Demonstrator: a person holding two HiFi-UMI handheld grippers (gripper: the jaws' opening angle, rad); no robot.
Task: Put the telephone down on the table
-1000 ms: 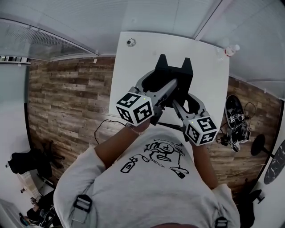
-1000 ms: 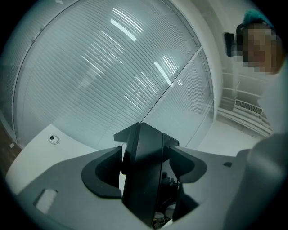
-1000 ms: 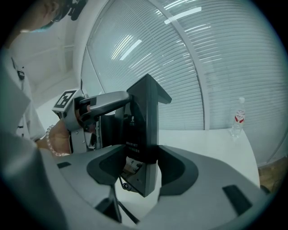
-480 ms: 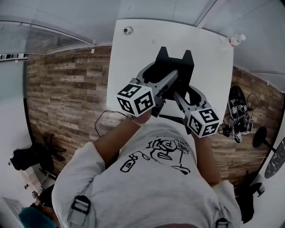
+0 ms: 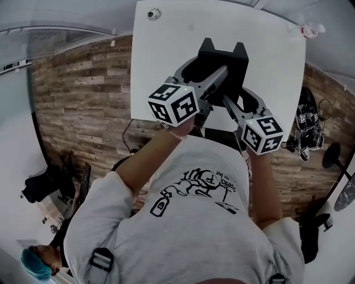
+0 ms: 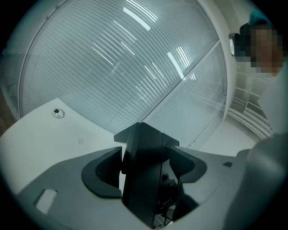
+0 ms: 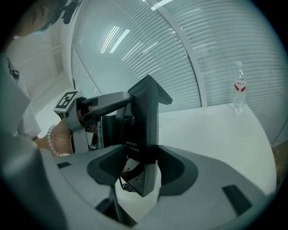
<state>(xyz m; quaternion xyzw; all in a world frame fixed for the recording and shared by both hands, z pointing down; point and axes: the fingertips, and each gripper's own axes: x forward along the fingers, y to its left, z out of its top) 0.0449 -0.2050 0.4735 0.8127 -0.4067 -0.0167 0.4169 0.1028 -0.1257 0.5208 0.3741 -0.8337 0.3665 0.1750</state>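
A black telephone stands upright between both grippers over the white table. My left gripper is shut on the telephone's left side, and in the left gripper view the dark casing fills the gap between the jaws. From the near right, my right gripper is shut on it too. The right gripper view shows the telephone clamped between the jaws, its lower corner a little above the table, with a thin cord hanging underneath. The telephone's front is hidden.
A water bottle stands at the table's far right corner. A round cable grommet sits in the far left corner. Ribbed glass walls close off the back. Wooden floor lies left, cables and gear right.
Both grippers have carried the telephone forward, further over the table, still shut on it. The view has tilted, so the table lies higher and larger in the head view.
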